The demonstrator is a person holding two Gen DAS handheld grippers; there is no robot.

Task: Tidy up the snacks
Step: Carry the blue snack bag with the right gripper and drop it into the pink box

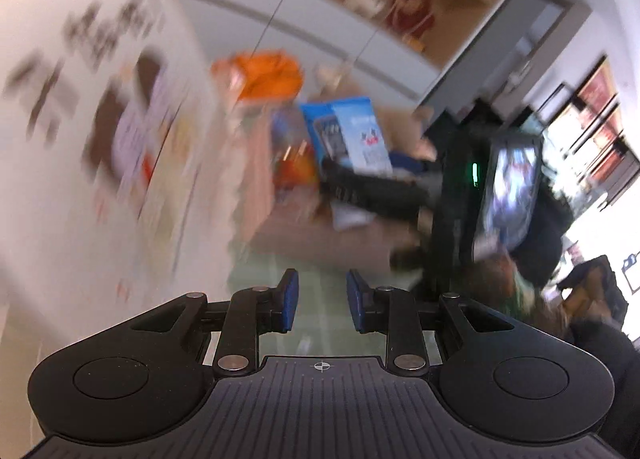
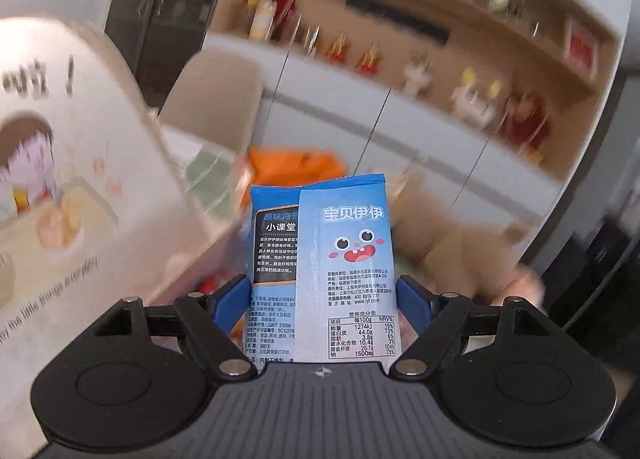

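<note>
Right gripper clamps blue snack packet upright.

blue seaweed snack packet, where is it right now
In the right wrist view the blue seaweed snack packet stands upright, centre frame, clamped between the right gripper fingers, with the orange package behind it and the white cartoon-printed bag to its left.

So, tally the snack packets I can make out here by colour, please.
Blue snack packet, held in the right gripper: 1
Orange packet, blurred, behind it: 1
Total: 2
The left gripper holds nothing.
</note>
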